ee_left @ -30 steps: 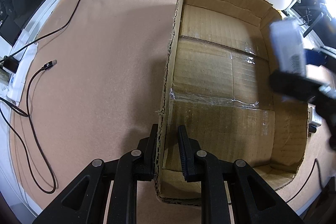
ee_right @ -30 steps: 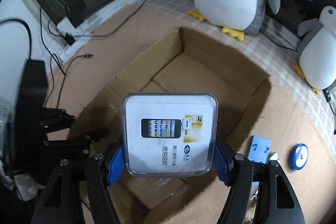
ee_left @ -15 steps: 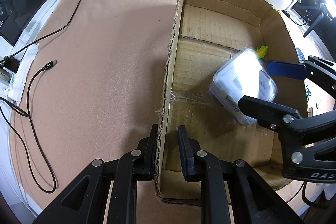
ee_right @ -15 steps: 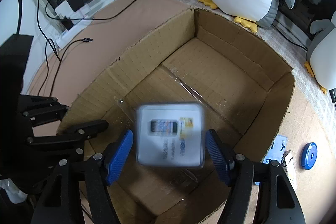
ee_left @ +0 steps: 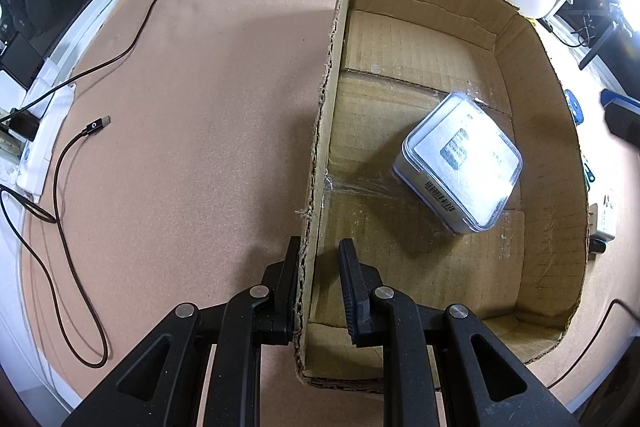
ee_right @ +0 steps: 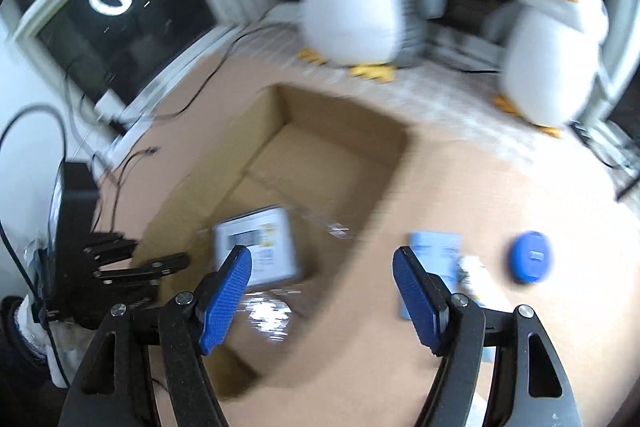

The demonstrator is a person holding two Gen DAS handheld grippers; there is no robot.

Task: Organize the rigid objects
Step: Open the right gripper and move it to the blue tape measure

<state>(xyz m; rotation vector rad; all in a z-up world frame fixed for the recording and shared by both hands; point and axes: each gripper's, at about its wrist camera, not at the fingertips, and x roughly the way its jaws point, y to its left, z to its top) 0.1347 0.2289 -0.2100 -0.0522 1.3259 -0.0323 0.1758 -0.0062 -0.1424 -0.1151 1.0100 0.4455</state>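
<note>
**Box filling: one case in, loose pieces waiting**

Cardboard box (ee_left: 532, 131) sits open on the tan mat, its near wall pinched between the fingers of the left gripper (ee_left: 320, 291), which steadies it. Inside, the clear plastic case (ee_left: 460, 163) lies on the box floor, tilted against nothing, label up. Outside, by the right wall, wait a pale blue card (ee_right: 434, 251) and a blue round disc (ee_right: 530, 257). The right gripper (ee_right: 322, 291) hangs over the box rim, blue pads wide apart and empty, touching nothing. For the next pick, I judge it best to line the pads squarely over the disc's edges, come down straight, and keep the box clamped so it does not slide.
</note>
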